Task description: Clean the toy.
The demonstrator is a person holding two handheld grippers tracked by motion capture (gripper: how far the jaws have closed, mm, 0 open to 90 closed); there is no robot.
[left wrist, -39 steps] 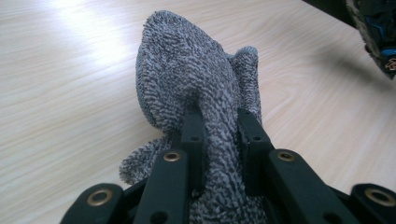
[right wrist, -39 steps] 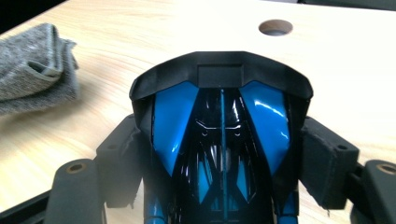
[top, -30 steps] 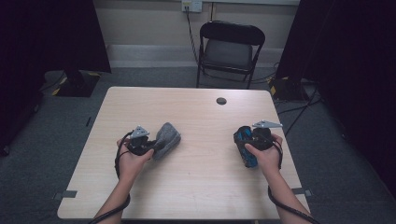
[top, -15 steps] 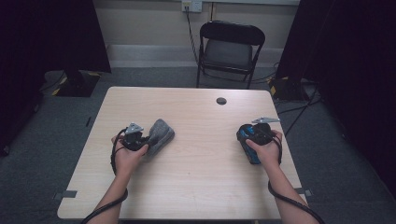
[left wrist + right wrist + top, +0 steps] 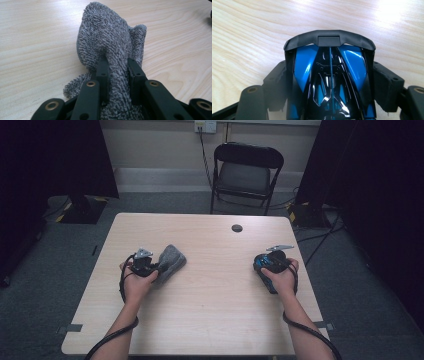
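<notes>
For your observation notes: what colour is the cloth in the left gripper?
Speckled grey cloth, clearest in the left gripper view.

From where I stand, the grey knitted cloth (image 5: 113,47) runs down between the left gripper (image 5: 117,75) jaws and off the bottom edge of the left gripper view, so its near end can't be made out. The blue and black toy car (image 5: 329,75) is cut off at the bottom of the right gripper view too, its rear and wheels hidden. In the high view, the right hand (image 5: 281,276) covers much of the car, and the small dark disc (image 5: 237,228) is too small to identify.
</notes>
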